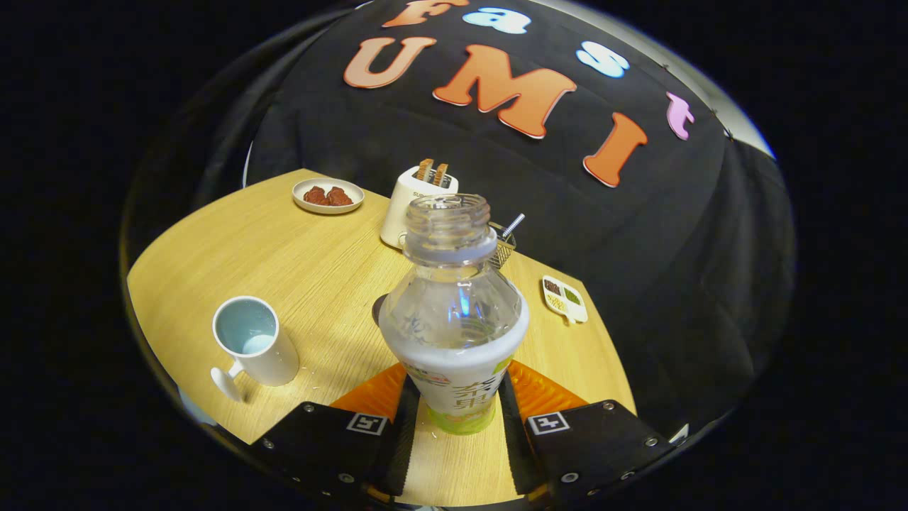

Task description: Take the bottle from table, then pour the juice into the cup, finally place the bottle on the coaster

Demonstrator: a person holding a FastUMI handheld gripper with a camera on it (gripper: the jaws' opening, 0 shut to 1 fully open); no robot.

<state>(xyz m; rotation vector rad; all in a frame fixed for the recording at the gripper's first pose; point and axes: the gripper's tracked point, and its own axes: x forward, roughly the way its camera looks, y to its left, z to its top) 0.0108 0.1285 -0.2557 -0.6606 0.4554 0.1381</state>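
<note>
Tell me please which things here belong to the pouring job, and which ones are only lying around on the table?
For the job:
- bottle, open-topped, clamped between the gripper fingers
- white cup, on the table beside the fingers
- dark coaster, edge peeking out behind the bottle

Only lying about:
- toaster with toast
- plate of food
- wire basket
- small divided dish

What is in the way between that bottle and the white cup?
Nothing visible. The gripper is closed on the bottle, a finger on each side, and bare wooden table lies between it and the cup.
</note>
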